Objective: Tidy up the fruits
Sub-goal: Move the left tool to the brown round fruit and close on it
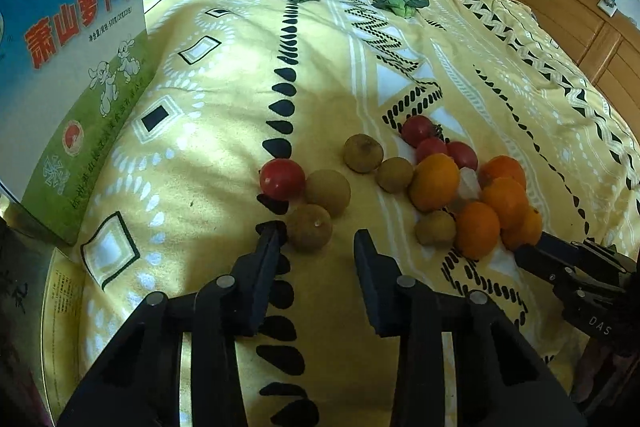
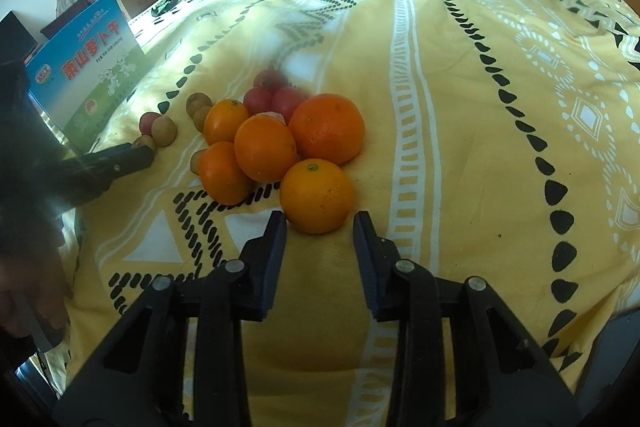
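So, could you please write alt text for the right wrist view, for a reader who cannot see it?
The right gripper points down at a yellow patterned cloth, its jaws apart and empty just short of the nearest orange. Behind it sit four more oranges, red tomatoes and small brown fruits. The left gripper reaches in from the left, near a blue and green box.

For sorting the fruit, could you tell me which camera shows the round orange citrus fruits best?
The right wrist view: all five round orange citrus fruits sit central and unobstructed. The left wrist view shows them bunched, overlapping.

orange oranges (image 2: 316, 197), red tomatoes (image 1: 282, 179), yellow patterned blanket (image 2: 460, 107)
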Demonstrator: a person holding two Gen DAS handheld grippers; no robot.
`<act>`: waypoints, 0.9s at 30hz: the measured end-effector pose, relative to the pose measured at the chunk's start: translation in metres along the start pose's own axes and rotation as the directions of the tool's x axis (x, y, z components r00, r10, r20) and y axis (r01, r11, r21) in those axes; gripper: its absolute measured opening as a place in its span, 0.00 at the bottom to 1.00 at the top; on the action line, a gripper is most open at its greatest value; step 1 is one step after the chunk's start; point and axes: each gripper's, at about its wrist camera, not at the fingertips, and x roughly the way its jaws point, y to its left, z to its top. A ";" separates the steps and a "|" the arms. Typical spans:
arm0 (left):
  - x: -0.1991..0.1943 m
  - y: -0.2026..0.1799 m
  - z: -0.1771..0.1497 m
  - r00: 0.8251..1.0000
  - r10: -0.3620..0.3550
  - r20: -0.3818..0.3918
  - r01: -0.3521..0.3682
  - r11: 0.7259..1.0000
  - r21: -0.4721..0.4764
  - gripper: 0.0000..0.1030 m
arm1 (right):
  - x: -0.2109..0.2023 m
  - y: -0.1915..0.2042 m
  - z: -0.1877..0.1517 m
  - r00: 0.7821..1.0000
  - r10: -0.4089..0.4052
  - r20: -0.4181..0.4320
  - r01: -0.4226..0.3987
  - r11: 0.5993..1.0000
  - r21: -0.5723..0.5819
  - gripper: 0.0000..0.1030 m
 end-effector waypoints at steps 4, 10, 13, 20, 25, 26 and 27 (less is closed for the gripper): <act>0.002 0.003 0.002 1.000 -0.011 0.005 0.011 1.000 -0.018 0.27 | 0.001 -0.003 -0.001 1.000 0.022 0.005 -0.022 1.000 0.009 0.31; 0.008 0.006 0.005 1.000 -0.010 0.016 0.011 0.999 -0.043 0.27 | 0.000 -0.003 -0.001 0.999 0.033 0.008 -0.033 0.999 0.019 0.31; 0.006 0.005 0.005 1.000 -0.010 0.018 0.011 1.000 -0.029 0.22 | 0.000 -0.003 -0.001 1.000 0.029 0.007 -0.030 0.999 0.020 0.31; -0.032 -0.004 0.008 0.996 0.002 0.088 -0.003 1.000 0.011 0.22 | -0.014 0.002 0.001 0.999 0.004 0.037 -0.005 1.000 0.024 0.28; -0.085 0.001 0.014 0.986 0.021 0.163 -0.020 1.000 -0.009 0.22 | -0.046 0.025 0.011 0.996 -0.055 0.068 0.057 0.998 -0.023 0.00; -0.096 0.004 0.016 0.984 0.025 0.174 -0.022 1.000 -0.020 0.22 | -0.055 0.031 0.014 0.995 -0.048 0.083 0.051 0.998 -0.036 0.00; -0.104 0.007 0.017 0.984 0.030 0.178 -0.026 0.999 -0.023 0.22 | -0.062 0.040 0.017 0.995 -0.042 0.092 0.047 0.997 -0.055 0.00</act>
